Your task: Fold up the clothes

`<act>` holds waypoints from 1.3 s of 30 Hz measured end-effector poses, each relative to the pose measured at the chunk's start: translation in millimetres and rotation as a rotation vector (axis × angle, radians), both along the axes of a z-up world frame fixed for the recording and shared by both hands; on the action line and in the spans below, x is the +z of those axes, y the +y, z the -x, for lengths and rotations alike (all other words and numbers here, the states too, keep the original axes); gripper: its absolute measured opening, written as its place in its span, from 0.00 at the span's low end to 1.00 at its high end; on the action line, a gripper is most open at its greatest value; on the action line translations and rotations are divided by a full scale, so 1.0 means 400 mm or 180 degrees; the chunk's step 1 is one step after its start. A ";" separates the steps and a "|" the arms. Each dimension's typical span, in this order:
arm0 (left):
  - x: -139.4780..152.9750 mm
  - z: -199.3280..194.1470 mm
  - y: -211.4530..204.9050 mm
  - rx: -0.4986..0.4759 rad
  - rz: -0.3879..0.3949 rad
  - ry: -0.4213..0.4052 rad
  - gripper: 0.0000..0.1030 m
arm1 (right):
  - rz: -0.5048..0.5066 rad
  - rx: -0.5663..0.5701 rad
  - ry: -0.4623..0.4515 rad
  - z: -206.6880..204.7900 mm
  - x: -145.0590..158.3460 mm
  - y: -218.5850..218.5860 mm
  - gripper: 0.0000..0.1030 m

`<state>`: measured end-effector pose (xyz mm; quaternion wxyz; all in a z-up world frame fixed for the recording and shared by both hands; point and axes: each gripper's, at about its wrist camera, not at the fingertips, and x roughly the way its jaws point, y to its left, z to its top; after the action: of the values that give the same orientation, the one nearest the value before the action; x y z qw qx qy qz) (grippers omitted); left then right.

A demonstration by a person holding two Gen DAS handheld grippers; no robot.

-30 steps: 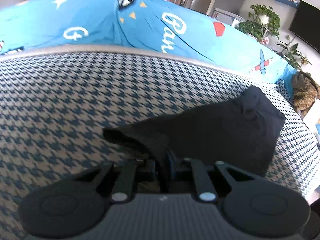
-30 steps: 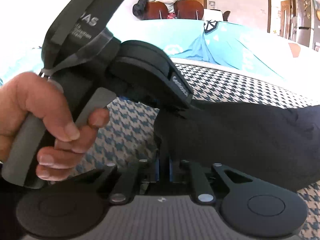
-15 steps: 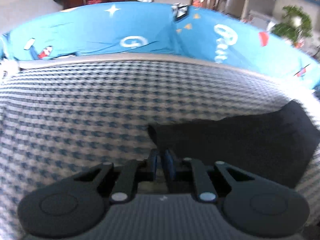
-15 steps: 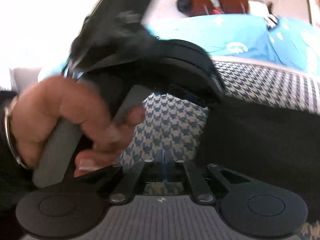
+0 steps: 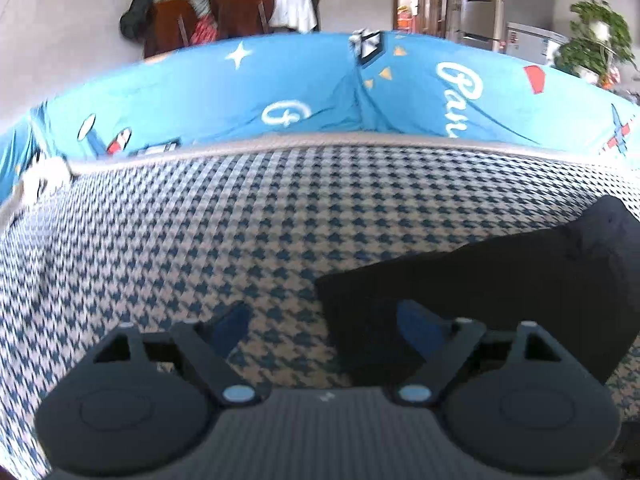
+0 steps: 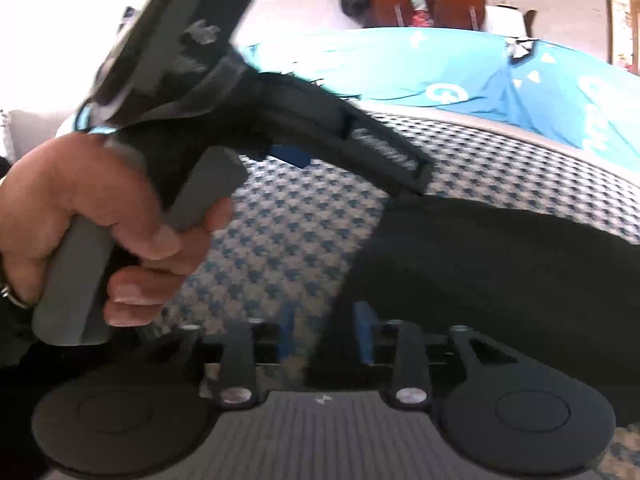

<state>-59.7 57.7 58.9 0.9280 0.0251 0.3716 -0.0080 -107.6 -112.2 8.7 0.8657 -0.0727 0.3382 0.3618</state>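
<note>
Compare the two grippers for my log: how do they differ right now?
The left gripper is spread wide; the right gripper shows a narrower gap. The black garment reaches one left finger, while its edge runs between the right fingers. Both are open, low over the houndstooth cover.

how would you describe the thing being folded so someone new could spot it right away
Start at the wide houndstooth blanket spread in front of the bright blue printed cover. On its right side lies the black garment, flat and plain. It is the only solid dark, unpatterned fabric there, with both open claws at its near edge.
</note>
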 end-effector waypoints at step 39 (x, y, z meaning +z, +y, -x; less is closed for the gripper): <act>-0.040 -0.082 -0.290 -0.0475 -0.0394 0.0194 1.00 | 0.0005 -0.1511 -0.0013 -0.244 0.049 -0.485 0.59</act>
<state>-27.1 -58.3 42.7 0.9098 0.1098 0.3965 -0.0548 -9.9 -306.1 28.5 0.9271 0.0075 0.3443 0.1478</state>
